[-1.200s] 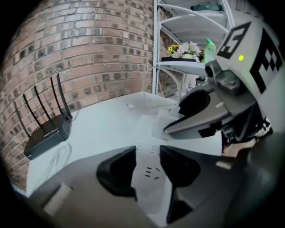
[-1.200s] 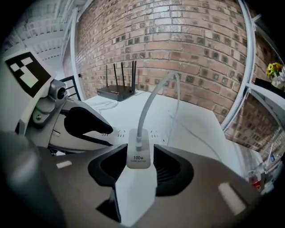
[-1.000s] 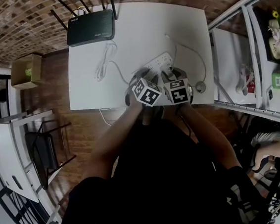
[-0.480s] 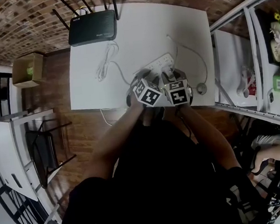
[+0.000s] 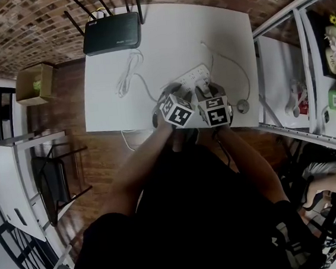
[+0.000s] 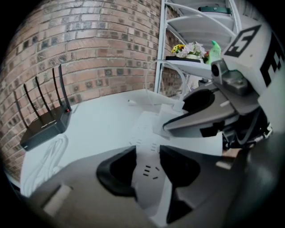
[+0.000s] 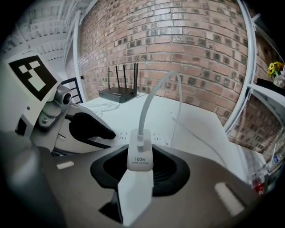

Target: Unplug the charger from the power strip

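1. As I look along my right gripper (image 7: 140,173), its jaws have just been closing and now pinch the white charger (image 7: 140,156) by its sides.
2. Just beside it, my left gripper (image 6: 147,168) clamps the power strip (image 6: 150,133) between its jaws.
3. The charger stands on the strip, and its cable (image 7: 148,103) arches upward.
4. Farther off, the router (image 7: 118,94) sits by the brick wall (image 7: 178,40).

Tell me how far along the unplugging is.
Done: the left gripper jaws clamp the power strip. In hand: the right gripper jaws have just been closing onto the charger, which sits between them, still seated in the strip. Remaining: pull it out.
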